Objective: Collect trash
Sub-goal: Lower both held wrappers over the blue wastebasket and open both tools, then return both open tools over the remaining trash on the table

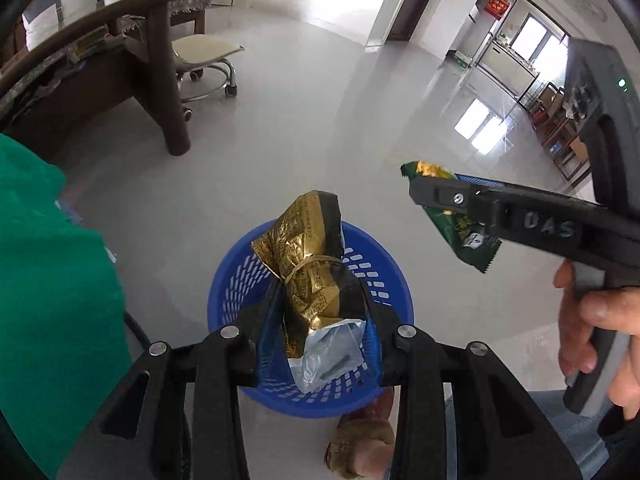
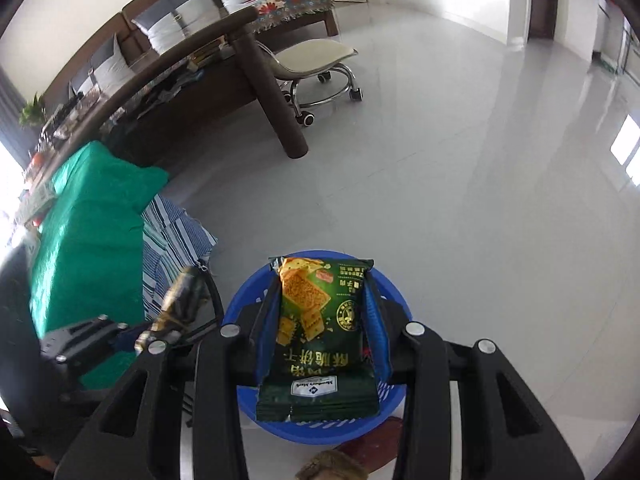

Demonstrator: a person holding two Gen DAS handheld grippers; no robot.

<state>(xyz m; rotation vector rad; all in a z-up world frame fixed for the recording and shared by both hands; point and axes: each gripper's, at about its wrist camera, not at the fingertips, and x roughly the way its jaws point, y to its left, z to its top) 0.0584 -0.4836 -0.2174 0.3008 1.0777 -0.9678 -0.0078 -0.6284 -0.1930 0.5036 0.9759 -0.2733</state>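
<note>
Left wrist view: left claw [image 1: 320, 312] clamped on a crumpled gold-and-black bag [image 1: 316, 260] tied with a rubber band, held directly over the blue basket [image 1: 240, 276] on the floor, apparently so it would fall inside. Right claw [image 1: 420, 188] to the right, off the basket, pinches the green biscuit packet [image 1: 468, 240].

Right wrist view: right claw [image 2: 324, 304] grips that packet [image 2: 320, 320] above the basket [image 2: 248, 300], likely lined up to drop in.

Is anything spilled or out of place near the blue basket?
Nothing stands out. The gold bag sits in the left gripper and the green wrapper in the right gripper, both over the basket; no spill shows on the floor.
</note>
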